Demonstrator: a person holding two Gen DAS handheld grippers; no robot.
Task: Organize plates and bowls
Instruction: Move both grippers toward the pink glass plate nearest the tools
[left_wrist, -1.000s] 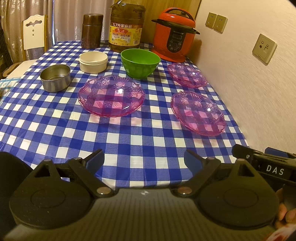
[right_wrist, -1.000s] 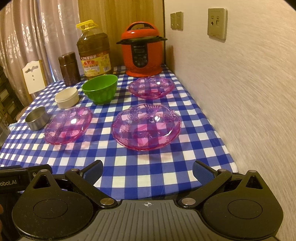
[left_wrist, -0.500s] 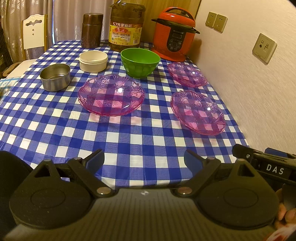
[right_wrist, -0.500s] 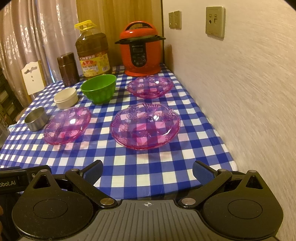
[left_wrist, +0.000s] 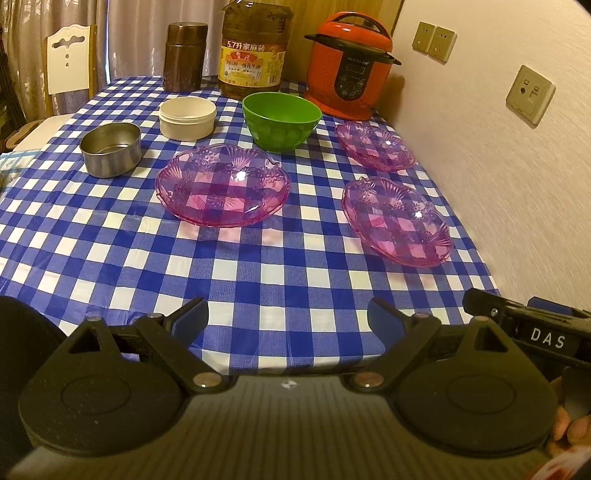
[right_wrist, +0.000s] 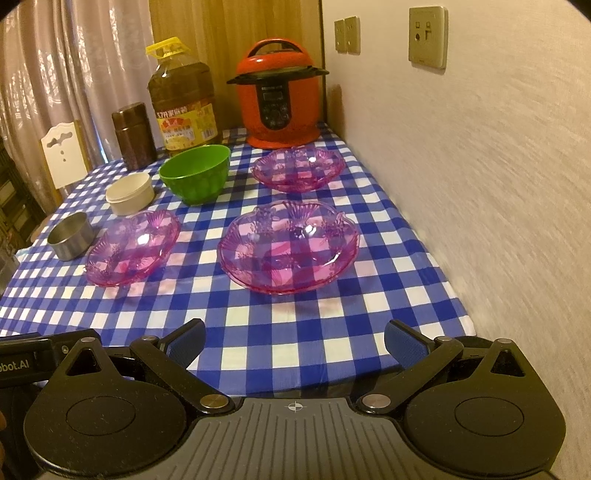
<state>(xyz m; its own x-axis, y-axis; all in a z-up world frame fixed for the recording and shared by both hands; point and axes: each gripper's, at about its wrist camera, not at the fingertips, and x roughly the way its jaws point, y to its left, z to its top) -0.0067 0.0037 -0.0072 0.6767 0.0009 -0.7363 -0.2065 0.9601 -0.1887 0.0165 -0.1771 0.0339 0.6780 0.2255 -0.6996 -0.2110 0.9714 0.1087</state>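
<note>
Left tool (left_wrist: 288, 319) and right tool (right_wrist: 293, 339): both level at frame bottom, fingers apart, empty, over near edge of blue-checked bench (left_wrist: 258, 280). Translucent pink plastic plates (right_wrist: 288, 251) ahead, untouched.

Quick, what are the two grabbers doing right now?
Left gripper: open, holding nothing.
Right gripper: open, holding nothing.
</note>
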